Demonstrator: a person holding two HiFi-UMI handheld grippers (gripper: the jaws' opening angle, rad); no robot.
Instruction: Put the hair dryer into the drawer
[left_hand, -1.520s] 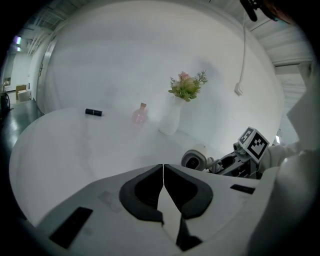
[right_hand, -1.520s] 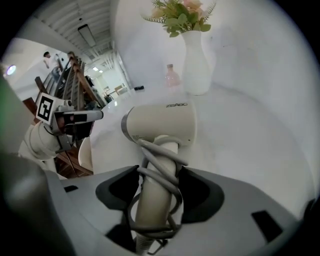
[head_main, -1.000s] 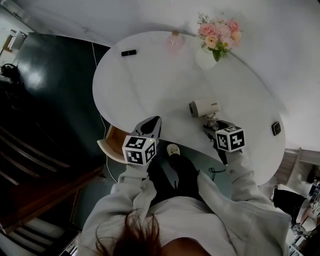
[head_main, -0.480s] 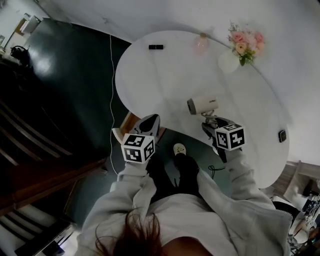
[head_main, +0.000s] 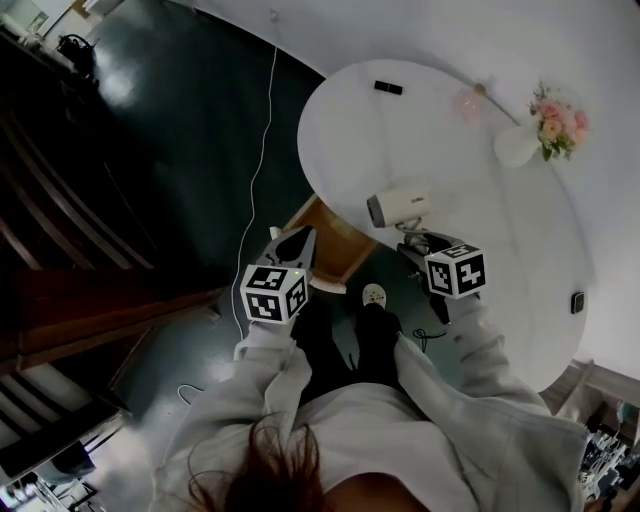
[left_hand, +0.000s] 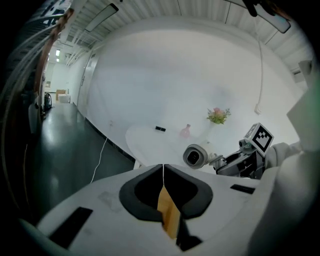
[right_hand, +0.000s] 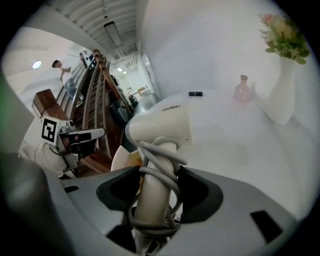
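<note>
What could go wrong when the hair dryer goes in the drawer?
The right gripper holds the hair dryer by its handle over the wound cord, so it might slip or twist. A cord loop could snag on the rim of the open drawer. The dryer's head might bump the table going down.

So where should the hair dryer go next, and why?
Probably swing the hair dryer across until it is over the open drawer. The right gripper is shut on its cord-wrapped handle, and the dryer hangs above the tabletop beside the drawer, not inside it.
</note>
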